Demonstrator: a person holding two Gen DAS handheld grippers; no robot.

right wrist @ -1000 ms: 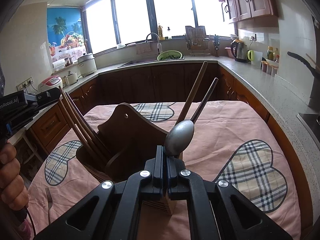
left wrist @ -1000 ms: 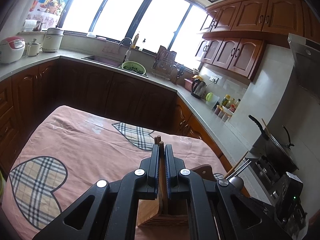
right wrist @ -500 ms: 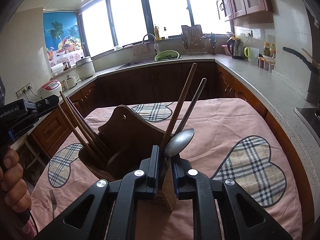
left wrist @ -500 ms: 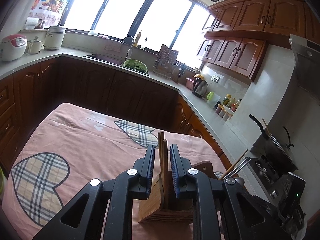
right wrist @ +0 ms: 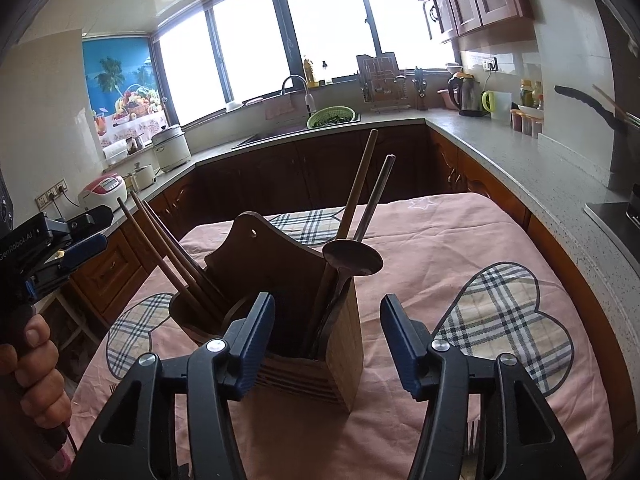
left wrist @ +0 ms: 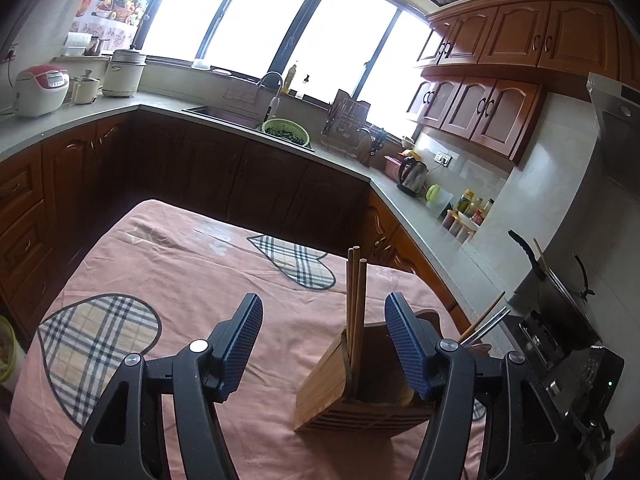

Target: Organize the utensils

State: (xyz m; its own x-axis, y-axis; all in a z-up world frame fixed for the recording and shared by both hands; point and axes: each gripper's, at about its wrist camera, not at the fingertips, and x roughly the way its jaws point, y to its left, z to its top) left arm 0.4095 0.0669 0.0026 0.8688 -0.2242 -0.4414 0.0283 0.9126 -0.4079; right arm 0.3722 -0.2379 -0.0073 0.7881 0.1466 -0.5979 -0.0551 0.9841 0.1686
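My wooden holder stands upright mid-frame; chopsticks lean left in it, a metal spoon sits bowl-up at right.

Pink cloth with plaid hearts, lower centre of frame. Green colander beside the sink faucet, centre; electric kettle at right, rice cooker at upper left, wooden cabinets upper right.

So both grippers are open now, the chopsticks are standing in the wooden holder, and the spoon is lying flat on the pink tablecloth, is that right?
Not quite: the spoon is not on the tablecloth. The right wrist view shows it standing in the wooden holder, bowl up, beside two long handles. The rest holds: the left gripper and right gripper are open, having just been opening, and the chopsticks stand in the holder.
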